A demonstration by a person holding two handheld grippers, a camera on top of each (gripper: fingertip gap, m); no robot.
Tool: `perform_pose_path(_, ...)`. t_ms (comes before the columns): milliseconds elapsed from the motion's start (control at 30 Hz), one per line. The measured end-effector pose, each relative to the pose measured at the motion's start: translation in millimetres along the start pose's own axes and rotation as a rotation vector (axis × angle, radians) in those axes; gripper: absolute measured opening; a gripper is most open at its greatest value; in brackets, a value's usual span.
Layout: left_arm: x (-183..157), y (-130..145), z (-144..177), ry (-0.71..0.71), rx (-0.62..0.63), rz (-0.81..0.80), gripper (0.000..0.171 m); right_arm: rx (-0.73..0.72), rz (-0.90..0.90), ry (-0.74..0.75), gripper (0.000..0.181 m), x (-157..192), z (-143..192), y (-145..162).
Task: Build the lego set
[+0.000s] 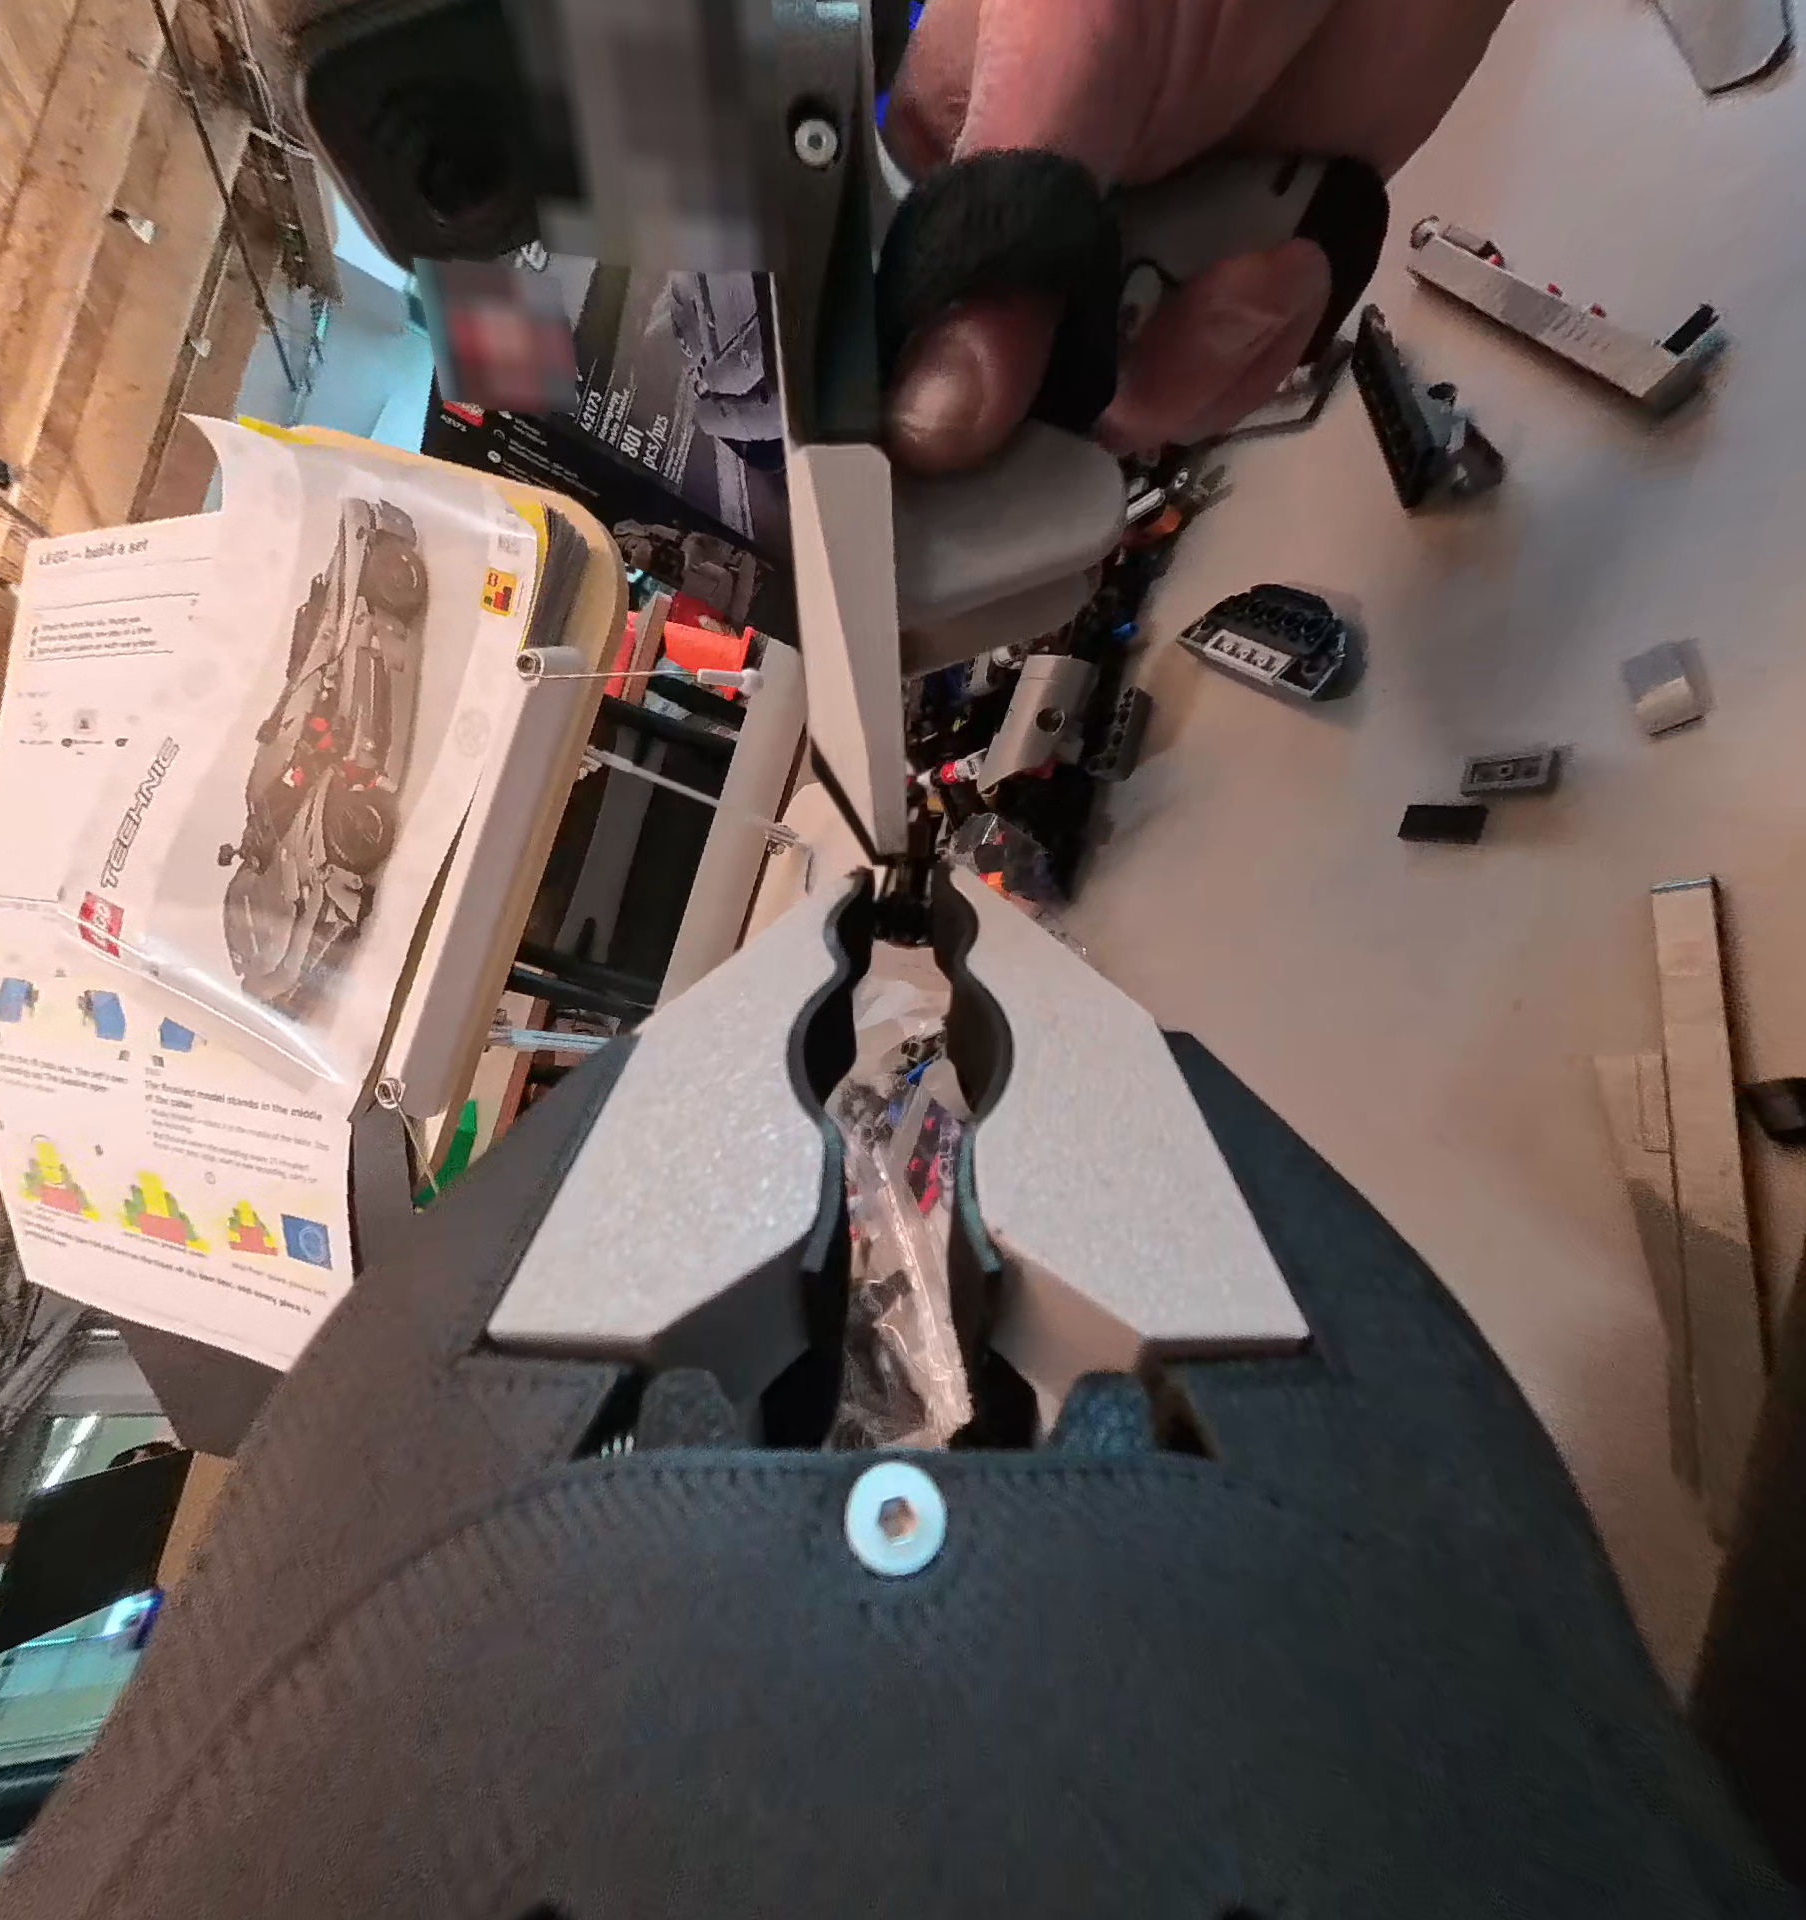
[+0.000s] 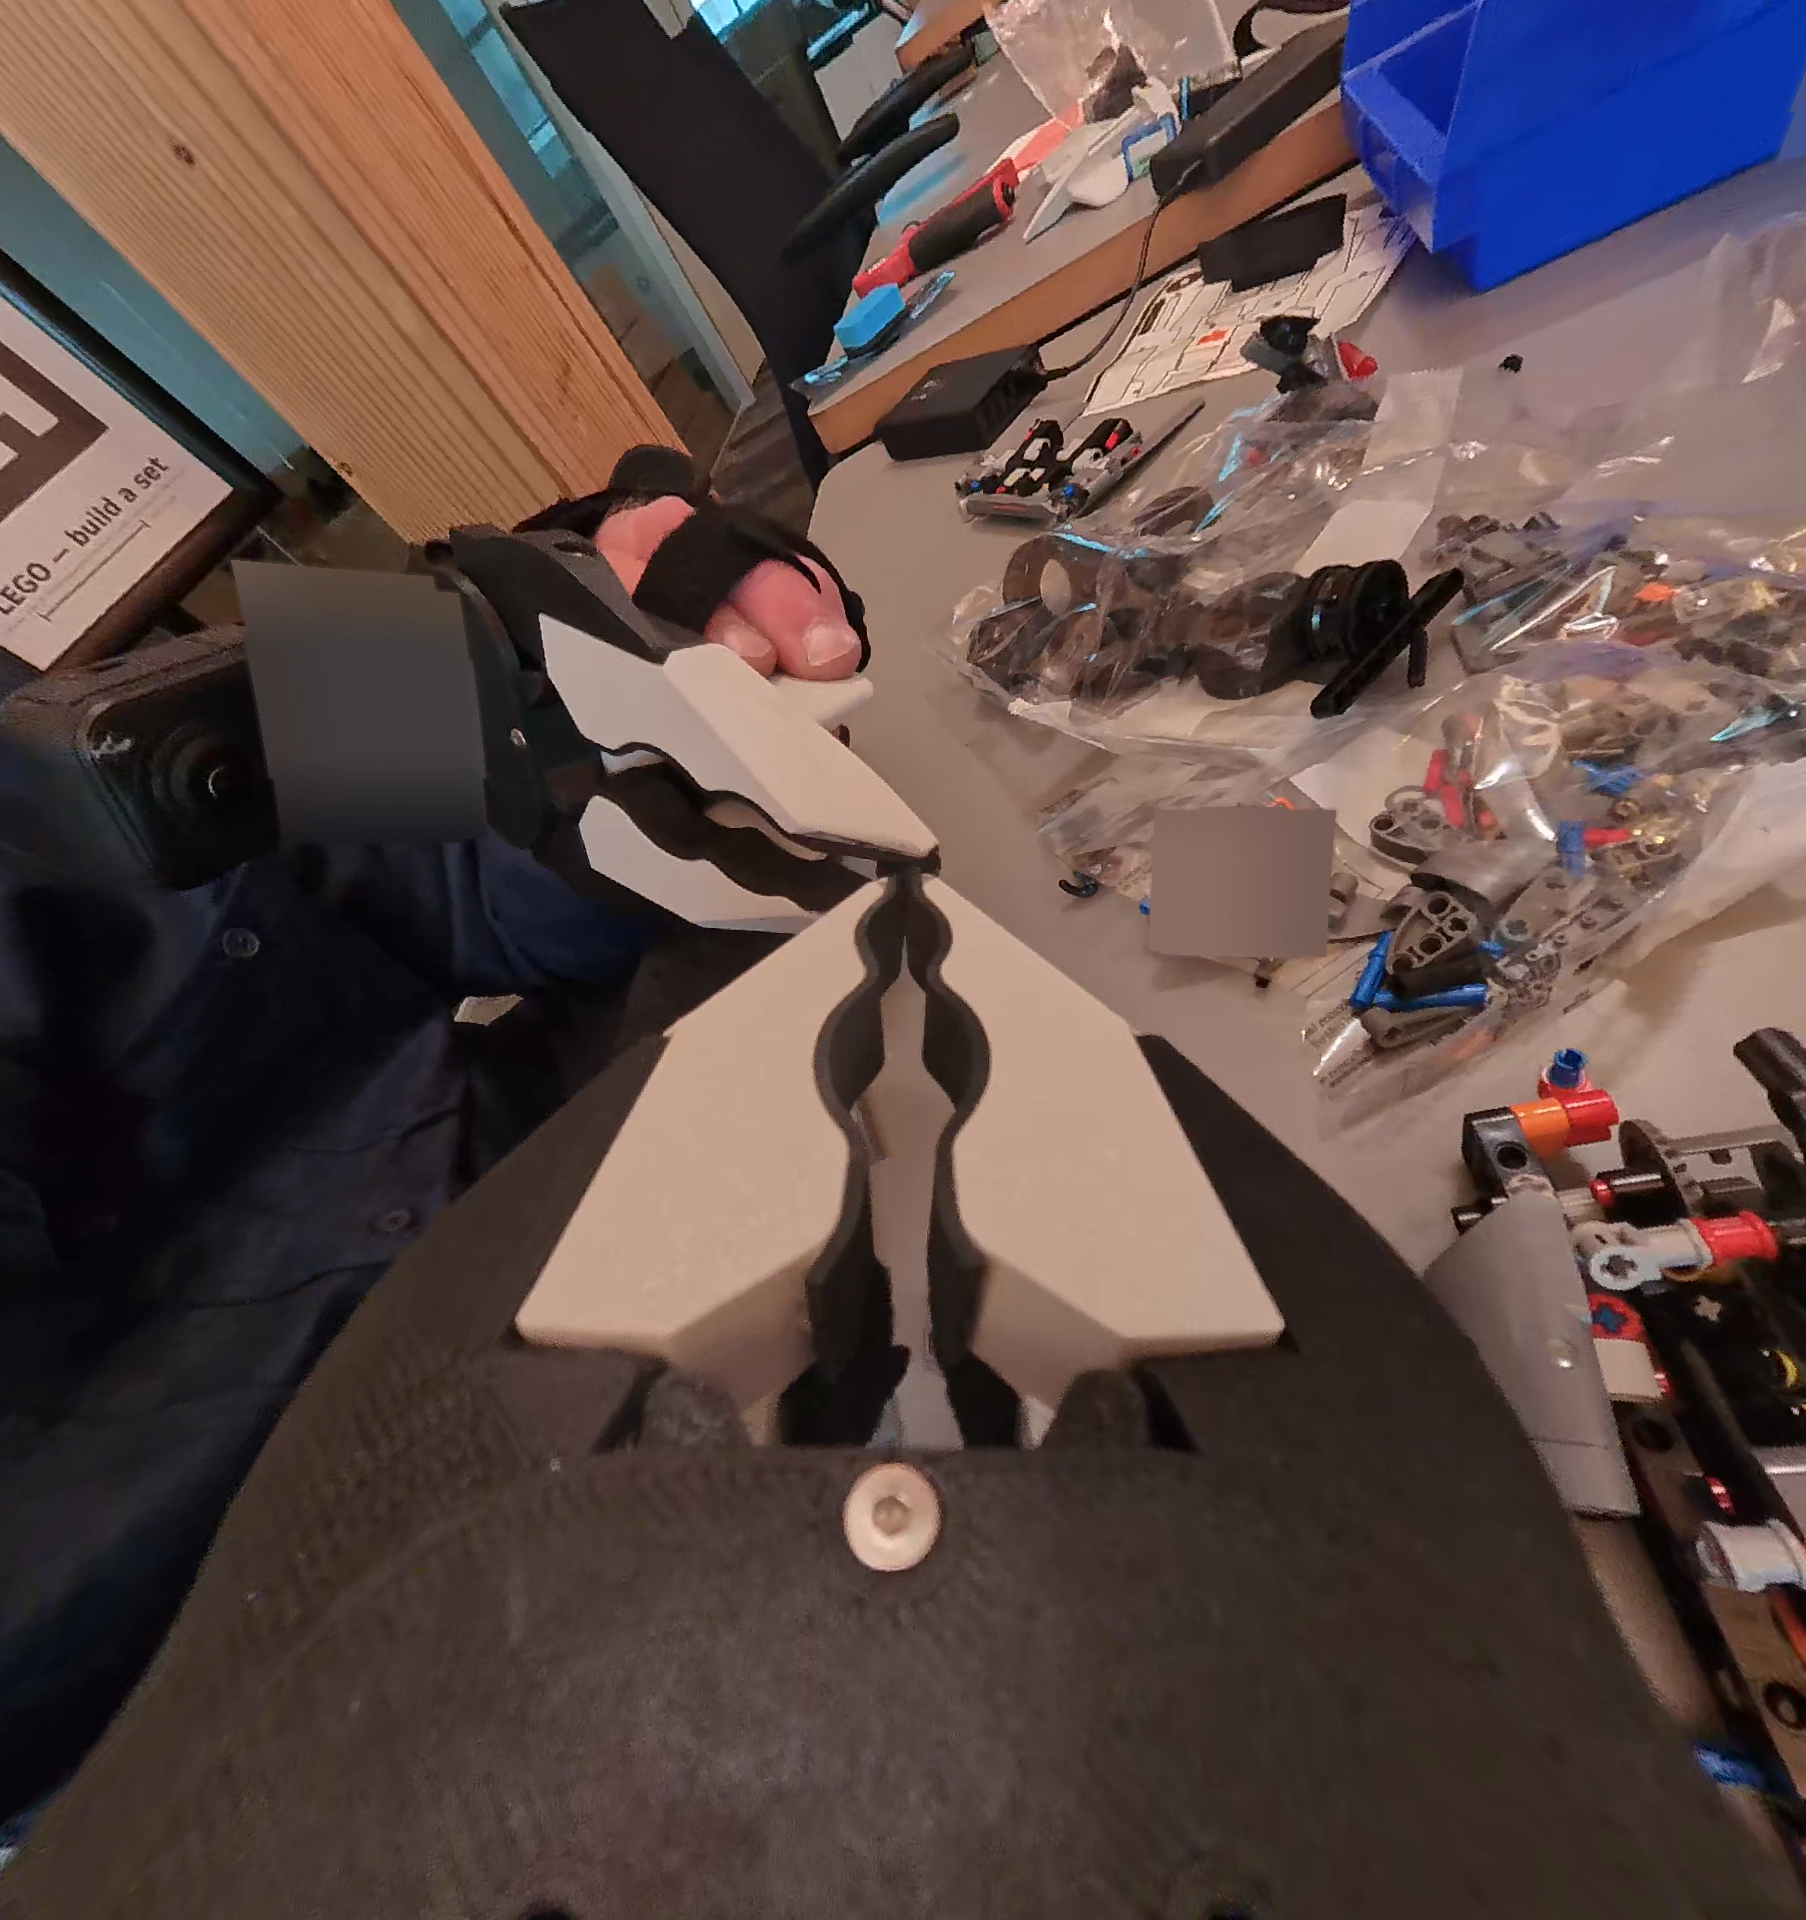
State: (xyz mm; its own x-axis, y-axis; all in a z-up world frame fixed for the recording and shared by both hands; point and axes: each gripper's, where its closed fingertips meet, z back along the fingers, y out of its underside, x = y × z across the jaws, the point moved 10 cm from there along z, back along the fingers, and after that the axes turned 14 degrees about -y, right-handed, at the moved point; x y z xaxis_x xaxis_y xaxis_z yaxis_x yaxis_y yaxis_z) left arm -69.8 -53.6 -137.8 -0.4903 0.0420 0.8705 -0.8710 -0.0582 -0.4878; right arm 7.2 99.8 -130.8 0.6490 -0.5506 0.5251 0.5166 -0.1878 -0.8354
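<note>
My left gripper [image 1: 894,899] and my right gripper [image 2: 904,883] meet tip to tip above the table. A small black lego piece [image 1: 894,920] sits pinched in the left gripper's tips, and the right gripper's tips [image 1: 894,847] come down onto it from above. In the right wrist view the left gripper [image 2: 914,857] comes in from the left and touches my shut tips; the piece is barely visible there. The partly built car model [image 2: 1709,1351] lies at the lower right and also shows in the left wrist view [image 1: 1034,727].
Clear bags of lego parts [image 2: 1501,727] cover the table's right side. Loose grey and black pieces [image 1: 1268,639] and a long grey beam [image 1: 1564,322] lie on the table. An instruction sheet [image 1: 203,831] hangs on a stand beside the set's box [image 1: 650,395]. A blue bin [image 2: 1605,104] stands far right. Only a small space, under 4 cm, lies between the two pairs of fingers.
</note>
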Motion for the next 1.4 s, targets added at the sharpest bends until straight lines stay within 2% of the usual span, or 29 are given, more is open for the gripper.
perform_pose_path(133, 0, -1, 0, -0.006, 0.000, -0.010, 0.008, -0.014, -0.011, 0.007, 0.002, -1, 1, 0)
perform_pose_path(200, 2, -1, 0, -0.028, 0.000, -0.004, 0.008, -0.016, -0.023, 0.011, 0.014, -2, 3, 0)
perform_pose_path(267, 3, -1, 0, -0.028, -0.003, 0.012, 0.008, -0.002, -0.032, 0.011, 0.013, -3, 1, 1)
perform_pose_path(367, 2, 0, -1, -0.032, 0.009, -0.011, 0.008, 0.000, -0.021, 0.004, 0.002, -3, -2, 1)
perform_pose_path(467, 2, 0, 0, -0.037, 0.004, -0.006, 0.007, -0.029, -0.046, -0.019, 0.003, -5, -1, 2)
perform_pose_path(633, 3, 0, 0, -0.044, 0.002, -0.008, 0.008, -0.046, -0.071, -0.004, 0.015, -8, 0, 2)
perform_pose_path(700, 1, 0, -1, -0.044, 0.014, -0.025, 0.007, -0.052, -0.073, -0.019, 0.005, -8, -1, 3)
perform_pose_path(833, 1, -1, 0, -0.045, 0.000, -0.015, 0.007, -0.113, -0.101, -0.093, 0.011, -7, 2, 0)
perform_pose_path(1100, -1, -4, 0, -0.051, -0.008, -0.027, 0.006, -0.056, -0.064, -0.035, 0.004, -4, -4, 1)
perform_pose_path(1233, 1, -3, -1, -0.044, -0.009, 0.015, 0.008, -0.046, -0.033, -0.017, 0.004, -2, -3, -1)
perform_pose_path(1400, -1, -6, 0, -0.026, 0.030, 0.005, 0.008, 0.025, 0.013, 0.034, 0.003, 5, -4, -2)
